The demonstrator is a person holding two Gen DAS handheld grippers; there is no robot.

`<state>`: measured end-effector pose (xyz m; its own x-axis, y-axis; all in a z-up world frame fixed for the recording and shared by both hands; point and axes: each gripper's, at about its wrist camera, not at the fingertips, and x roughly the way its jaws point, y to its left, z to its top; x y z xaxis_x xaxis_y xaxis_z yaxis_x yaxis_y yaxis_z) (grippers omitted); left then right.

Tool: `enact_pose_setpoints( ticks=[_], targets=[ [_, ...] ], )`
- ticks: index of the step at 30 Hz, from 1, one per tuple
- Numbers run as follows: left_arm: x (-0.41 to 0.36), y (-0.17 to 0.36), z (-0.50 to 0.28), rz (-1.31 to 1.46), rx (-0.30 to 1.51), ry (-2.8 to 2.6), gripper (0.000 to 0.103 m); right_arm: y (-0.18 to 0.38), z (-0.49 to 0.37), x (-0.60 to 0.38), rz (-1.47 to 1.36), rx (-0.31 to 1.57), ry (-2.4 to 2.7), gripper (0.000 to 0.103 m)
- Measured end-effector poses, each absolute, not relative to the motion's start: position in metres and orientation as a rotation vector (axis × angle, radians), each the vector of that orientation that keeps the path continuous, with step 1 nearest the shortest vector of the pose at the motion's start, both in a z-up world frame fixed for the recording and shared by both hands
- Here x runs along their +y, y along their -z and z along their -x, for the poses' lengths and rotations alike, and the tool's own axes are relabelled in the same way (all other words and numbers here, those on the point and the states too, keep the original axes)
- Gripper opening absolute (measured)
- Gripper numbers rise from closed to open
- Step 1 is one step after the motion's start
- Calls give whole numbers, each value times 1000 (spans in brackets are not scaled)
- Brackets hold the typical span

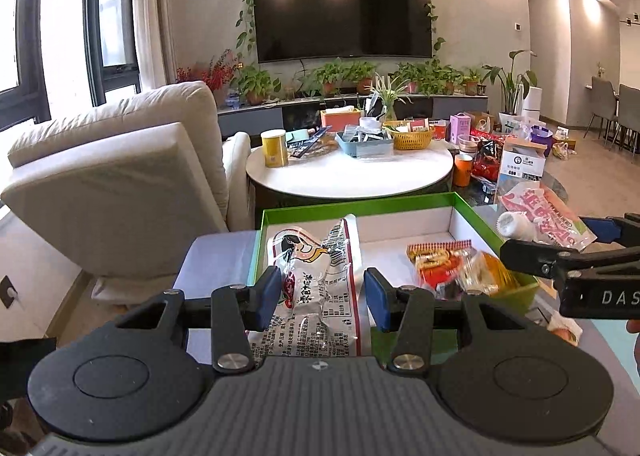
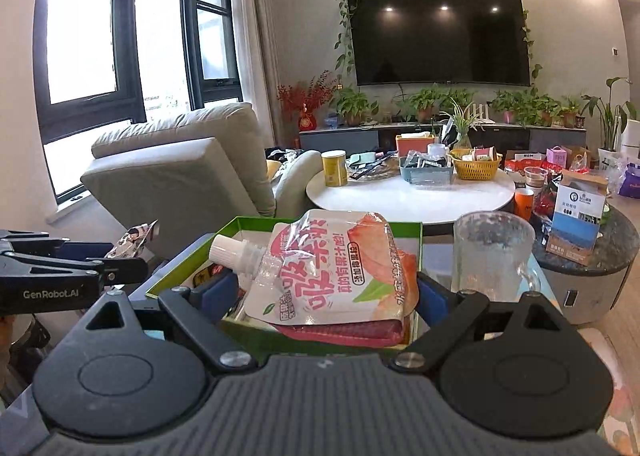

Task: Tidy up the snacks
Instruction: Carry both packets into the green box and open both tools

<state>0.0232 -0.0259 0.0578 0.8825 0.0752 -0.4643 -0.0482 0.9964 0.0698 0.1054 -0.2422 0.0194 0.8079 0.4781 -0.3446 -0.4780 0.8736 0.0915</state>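
Note:
My left gripper [image 1: 322,296] is shut on a white snack packet [image 1: 316,280] with a cartoon figure, held above the left half of a green box [image 1: 360,203] with a white inside. Several small wrapped snacks [image 1: 452,264] lie in the box's right half. My right gripper [image 2: 324,292] is shut on a pink fruit-jelly pouch [image 2: 332,268] with a white cap, just over the box's near edge [image 2: 240,221]. In the left wrist view the right gripper [image 1: 560,240] and its pouch [image 1: 540,212] sit at the right. The right wrist view shows the left gripper [image 2: 116,256] with the packet [image 2: 136,236] at the left.
A clear glass mug [image 2: 492,252] stands right of the box. Behind it is a round white table [image 1: 348,176] with baskets and a yellow can [image 1: 274,148]. A beige armchair [image 1: 120,176] stands at the left, and a dark side table [image 2: 616,252] with cartons at the right.

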Motion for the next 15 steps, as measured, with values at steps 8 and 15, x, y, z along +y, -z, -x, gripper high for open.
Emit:
enact_pose_setpoints(
  ticks=[8, 15],
  targets=[
    [-21, -50, -61, -73, 517, -80, 43, -17, -131, -236, -9, 379, -501, 61],
    [-20, -33, -97, -81, 545, -103, 43, -4, -159, -230, -37, 431, -486, 61]
  ],
)
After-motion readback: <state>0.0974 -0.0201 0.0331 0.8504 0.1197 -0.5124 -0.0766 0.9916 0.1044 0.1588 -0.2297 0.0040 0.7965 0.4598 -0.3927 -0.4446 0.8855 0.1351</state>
